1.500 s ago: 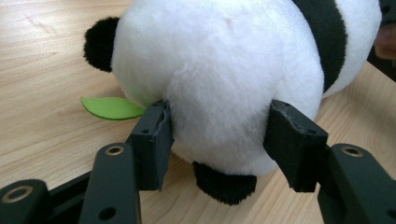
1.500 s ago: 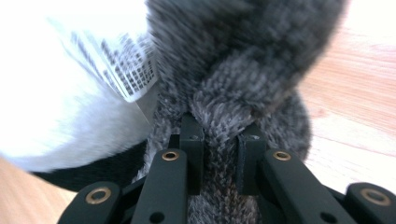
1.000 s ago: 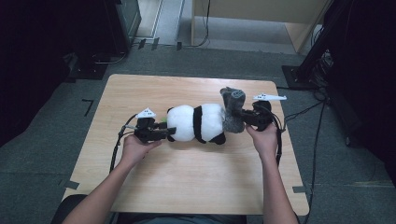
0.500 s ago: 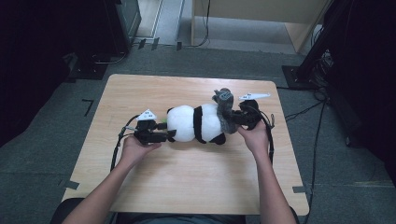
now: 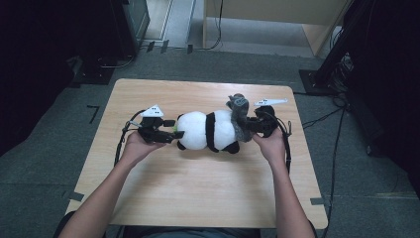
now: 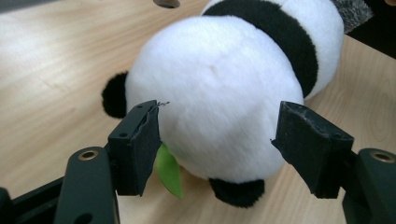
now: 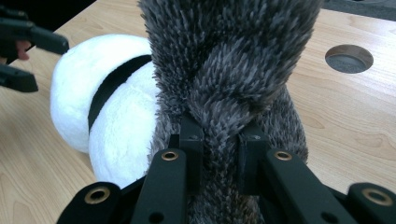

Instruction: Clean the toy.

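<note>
overall, the wooden table (image 5: 163, 198) carried every item, with a round cable hole (image 7: 349, 58) cut through its top near the far edge. the panda plush (image 5: 205, 130) lay on its side across the middle of the table, its rounded white end toward the person's left and its black band running around the body. a grey furry piece (image 5: 239, 115) stood up at the panda's other end, pulled over that end like a cover. the left gripper (image 5: 171, 130) sat level just beside the rounded white end; its jaws had just been opening and stood apart on either side of the plush, the pads (image 6: 148, 140) clear of the fur. the right gripper (image 7: 219, 154) was clamped tight on a pinched fold of the grey furry piece. a small green leaf tag (image 6: 169, 171) hung under the plush beside the left-hand pad, next to a black paw (image 6: 236, 191).
</note>
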Demonstrator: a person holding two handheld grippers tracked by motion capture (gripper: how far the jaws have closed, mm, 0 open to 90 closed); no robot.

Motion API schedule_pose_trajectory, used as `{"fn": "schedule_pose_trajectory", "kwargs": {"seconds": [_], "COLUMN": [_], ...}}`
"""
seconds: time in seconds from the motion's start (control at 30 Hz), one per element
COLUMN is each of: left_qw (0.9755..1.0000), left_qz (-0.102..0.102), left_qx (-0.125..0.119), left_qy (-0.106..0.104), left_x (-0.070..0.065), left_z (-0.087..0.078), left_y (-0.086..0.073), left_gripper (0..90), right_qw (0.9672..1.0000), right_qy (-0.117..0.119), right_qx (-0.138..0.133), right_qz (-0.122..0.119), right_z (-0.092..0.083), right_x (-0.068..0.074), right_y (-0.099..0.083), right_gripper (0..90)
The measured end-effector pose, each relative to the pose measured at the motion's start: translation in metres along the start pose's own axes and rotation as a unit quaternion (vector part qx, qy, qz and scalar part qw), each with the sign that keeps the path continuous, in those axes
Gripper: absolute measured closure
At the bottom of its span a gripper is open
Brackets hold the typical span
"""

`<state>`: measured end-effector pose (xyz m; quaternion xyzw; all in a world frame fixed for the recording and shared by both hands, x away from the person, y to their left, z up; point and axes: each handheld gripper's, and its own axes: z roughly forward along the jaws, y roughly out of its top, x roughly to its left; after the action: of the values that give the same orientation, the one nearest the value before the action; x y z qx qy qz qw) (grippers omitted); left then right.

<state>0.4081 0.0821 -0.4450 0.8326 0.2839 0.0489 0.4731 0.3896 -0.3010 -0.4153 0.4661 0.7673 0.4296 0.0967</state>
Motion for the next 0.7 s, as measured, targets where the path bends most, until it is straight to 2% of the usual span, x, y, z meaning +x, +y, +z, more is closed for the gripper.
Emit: {"fn": "schedule_pose_trajectory", "kwargs": {"seconds": [0.17, 0.33, 0.37, 0.47, 0.53, 0.6, 0.63, 0.7], "left_qw": [1.0, 0.9995, 0.9995, 0.9998, 0.9996, 0.9988, 0.9982, 0.9976], "left_qz": [0.009, 0.021, 0.026, 0.016, 0.008, -0.007, -0.007, 0.006], "left_qx": [-0.002, 0.002, -0.002, -0.007, -0.009, 0.01, 0.019, 0.02], "left_qy": [-0.002, -0.022, -0.02, -0.012, -0.024, -0.048, -0.056, -0.066], "left_x": [0.011, 0.02, 0.022, 0.029, 0.034, 0.04, 0.042, 0.041], "left_z": [0.006, 0.02, 0.023, 0.032, 0.037, 0.041, 0.042, 0.044], "left_y": [0.004, 0.004, 0.002, -0.002, -0.006, -0.006, -0.004, -0.002], "left_gripper": [31.0, 29.9, 27.0, 10.8, 2.6, 0.9, 0.0, 0.0], "right_qw": [1.0, 1.0, 1.0, 0.9999, 0.9999, 0.9998, 0.9998, 0.9997], "right_qy": [0.002, 0.007, 0.007, 0.01, 0.016, 0.018, 0.021, 0.023], "right_qx": [0.0, 0.0, 0.001, -0.004, -0.004, -0.005, -0.006, -0.006], "right_qz": [0.0, 0.001, 0.001, -0.002, 0.001, -0.003, -0.003, -0.004], "right_z": [0.0, 0.003, 0.003, 0.006, 0.007, 0.009, 0.009, 0.011], "right_x": [-0.001, 0.0, 0.0, 0.0, 0.0, 0.001, 0.002, 0.003], "right_y": [0.0, -0.002, -0.002, -0.005, -0.006, -0.006, -0.006, -0.007], "right_gripper": [77.2, 77.3, 77.4, 77.7, 78.0, 78.2, 78.2, 78.4]}}
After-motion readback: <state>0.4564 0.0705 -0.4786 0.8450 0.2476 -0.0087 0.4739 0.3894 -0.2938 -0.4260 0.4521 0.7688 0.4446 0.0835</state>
